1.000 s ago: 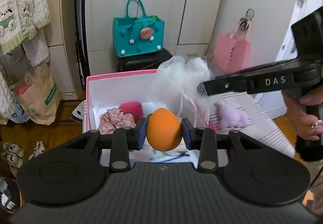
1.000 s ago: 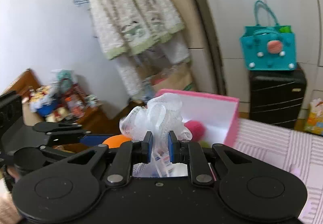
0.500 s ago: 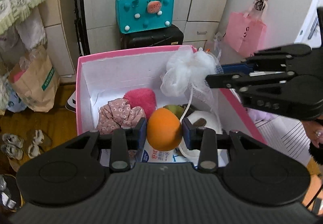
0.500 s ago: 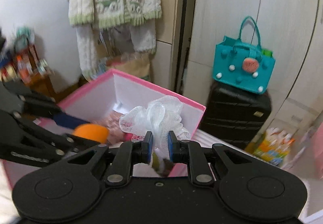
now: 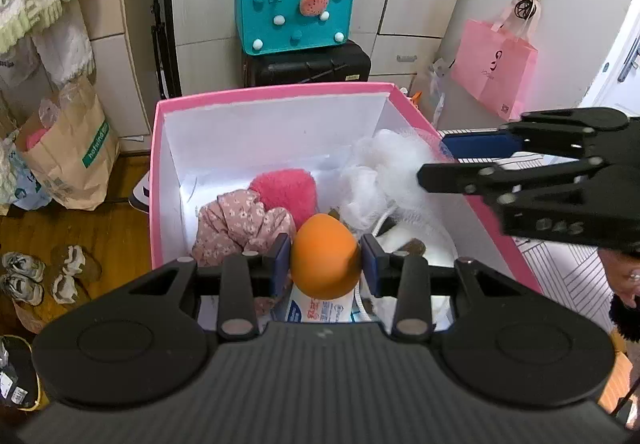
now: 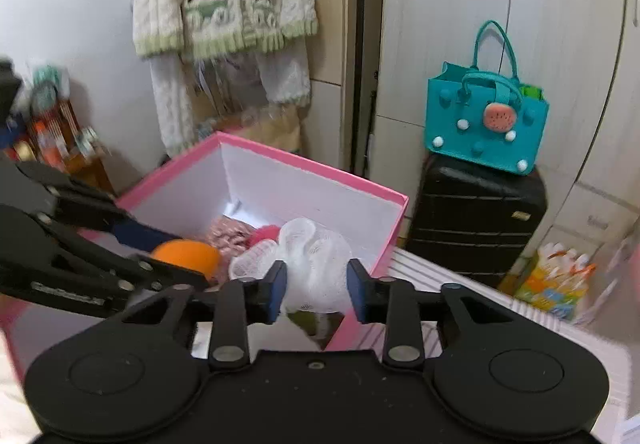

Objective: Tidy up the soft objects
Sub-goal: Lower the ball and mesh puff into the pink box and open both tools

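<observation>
Left wrist view showed the left tool (image 5: 325, 263) clenched on an orange foam ball (image 5: 324, 256), held over the near part of the pink box (image 5: 272, 92). Inside the box lay a floral scrunchie (image 5: 236, 224), a pink fluffy puff (image 5: 286, 190) and a white mesh sponge (image 5: 384, 176). The right tool (image 5: 434, 160) reached in from the right side, at the sponge.

Right wrist view showed the right tool (image 6: 316, 284) with its jaws just opened; the white mesh sponge (image 6: 316, 264) sat between the pads, released, in the box (image 6: 304, 164).
</observation>
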### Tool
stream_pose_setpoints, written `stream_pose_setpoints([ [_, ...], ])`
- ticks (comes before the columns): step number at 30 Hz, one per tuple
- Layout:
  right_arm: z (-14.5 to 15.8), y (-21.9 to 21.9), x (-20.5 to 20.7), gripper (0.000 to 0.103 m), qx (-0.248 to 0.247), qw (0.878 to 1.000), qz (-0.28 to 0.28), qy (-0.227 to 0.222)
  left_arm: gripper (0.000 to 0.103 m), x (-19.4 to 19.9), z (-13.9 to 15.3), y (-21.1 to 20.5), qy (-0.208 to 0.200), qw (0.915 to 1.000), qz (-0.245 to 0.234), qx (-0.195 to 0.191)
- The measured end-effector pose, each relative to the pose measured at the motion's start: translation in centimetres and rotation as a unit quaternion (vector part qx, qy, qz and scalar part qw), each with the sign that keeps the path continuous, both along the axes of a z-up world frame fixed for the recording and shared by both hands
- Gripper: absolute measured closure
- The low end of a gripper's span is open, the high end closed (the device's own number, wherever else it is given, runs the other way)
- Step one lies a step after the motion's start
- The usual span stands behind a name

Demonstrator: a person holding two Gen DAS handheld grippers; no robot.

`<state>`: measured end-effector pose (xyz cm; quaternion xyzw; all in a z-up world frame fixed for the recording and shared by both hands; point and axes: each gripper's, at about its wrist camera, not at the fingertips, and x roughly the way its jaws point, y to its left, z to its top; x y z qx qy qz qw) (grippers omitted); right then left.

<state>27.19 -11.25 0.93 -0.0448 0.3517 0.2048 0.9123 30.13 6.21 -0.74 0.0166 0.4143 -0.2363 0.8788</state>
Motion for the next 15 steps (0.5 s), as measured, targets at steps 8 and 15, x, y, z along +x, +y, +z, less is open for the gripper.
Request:
stream_pose_setpoints([
  [8, 0.4, -1.8, -1.4, 0.059, 0.060, 0.998, 0.006, 0.017, 0.066, -0.2, -0.3, -0.3, 0.006, 0.9999, -0.003, 0.009],
  [15, 0.9, -1.8, -4.1, 0.059, 0.065, 0.998, 0.020, 0.013, 0.059, 0.0, -0.2, -1.4, -0.001, 0.9998, 0.002, 0.021],
])
